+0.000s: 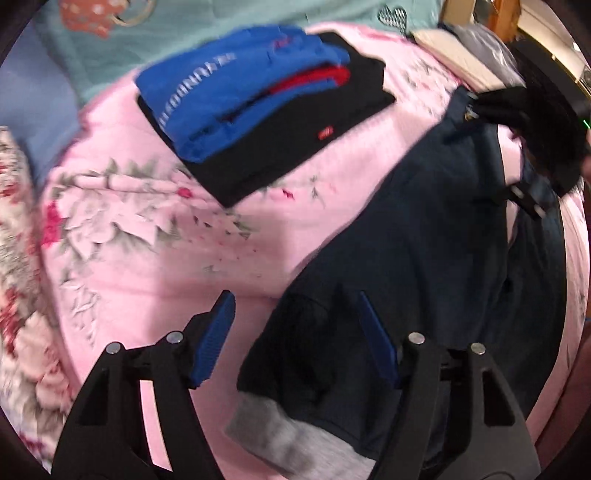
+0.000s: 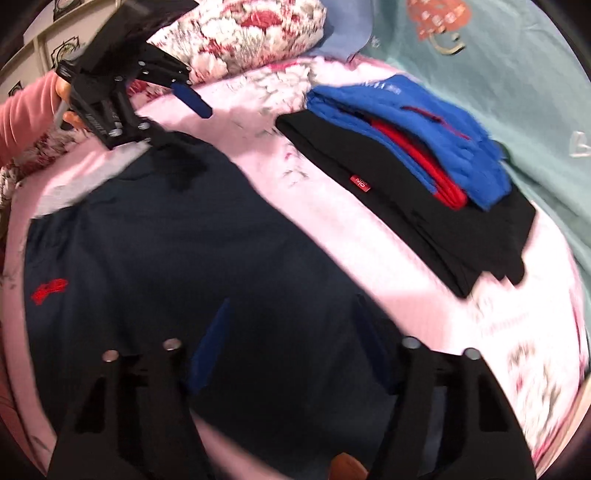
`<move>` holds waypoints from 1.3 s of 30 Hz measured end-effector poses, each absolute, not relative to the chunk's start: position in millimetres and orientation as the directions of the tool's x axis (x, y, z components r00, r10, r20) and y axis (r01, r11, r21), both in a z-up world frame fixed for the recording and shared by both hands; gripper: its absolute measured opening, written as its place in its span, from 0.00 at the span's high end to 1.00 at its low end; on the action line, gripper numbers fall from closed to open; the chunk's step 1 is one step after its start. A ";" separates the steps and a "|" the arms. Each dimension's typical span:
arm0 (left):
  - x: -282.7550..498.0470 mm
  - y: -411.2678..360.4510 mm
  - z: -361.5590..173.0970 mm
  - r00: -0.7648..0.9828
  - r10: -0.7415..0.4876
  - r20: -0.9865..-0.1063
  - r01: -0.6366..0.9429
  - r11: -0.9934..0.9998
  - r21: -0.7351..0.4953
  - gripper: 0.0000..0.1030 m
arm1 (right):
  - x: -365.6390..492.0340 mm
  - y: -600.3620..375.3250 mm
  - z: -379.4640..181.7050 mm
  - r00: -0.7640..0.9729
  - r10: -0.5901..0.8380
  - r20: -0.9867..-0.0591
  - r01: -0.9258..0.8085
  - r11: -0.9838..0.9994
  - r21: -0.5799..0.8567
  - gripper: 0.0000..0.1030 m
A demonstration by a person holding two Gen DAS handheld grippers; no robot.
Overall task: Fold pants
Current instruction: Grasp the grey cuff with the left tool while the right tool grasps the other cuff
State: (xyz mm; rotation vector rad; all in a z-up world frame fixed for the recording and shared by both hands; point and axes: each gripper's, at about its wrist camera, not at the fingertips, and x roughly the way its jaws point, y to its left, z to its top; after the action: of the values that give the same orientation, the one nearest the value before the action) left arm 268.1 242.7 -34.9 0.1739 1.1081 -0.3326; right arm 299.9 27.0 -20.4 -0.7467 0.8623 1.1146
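Note:
Dark navy pants point(image 1: 424, 258) with a grey cuff point(image 1: 280, 439) lie spread on the pink floral bedspread point(image 1: 155, 258). They also show in the right wrist view point(image 2: 184, 258), with a red logo point(image 2: 50, 290). My left gripper point(image 1: 295, 332) is open, its blue pads over the cuff end of the leg. It shows in the right wrist view point(image 2: 177, 122) at the far end of the pants. My right gripper point(image 2: 291, 332) is open just above the navy fabric. It shows in the left wrist view point(image 1: 491, 133) at the pants' far end.
A stack of folded clothes, blue and red on black point(image 1: 258, 110), lies on the bed beyond the pants and also shows in the right wrist view point(image 2: 406, 155). A teal sheet point(image 2: 517, 92) and a floral pillow point(image 2: 240, 33) border the bedspread.

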 end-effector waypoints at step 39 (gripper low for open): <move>3.4 140.2 -38.8 0.460 -0.208 -0.863 0.558 0.824 0.099 0.79 | 53.1 -37.8 -40.9 0.177 0.515 -0.839 -0.979 0.005 -0.204 0.95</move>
State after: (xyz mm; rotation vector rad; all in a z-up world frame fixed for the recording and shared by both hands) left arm 3.4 140.2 -38.8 0.3983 0.9874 -0.4870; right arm 53.1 -37.8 -40.9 -0.9288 0.6452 1.3067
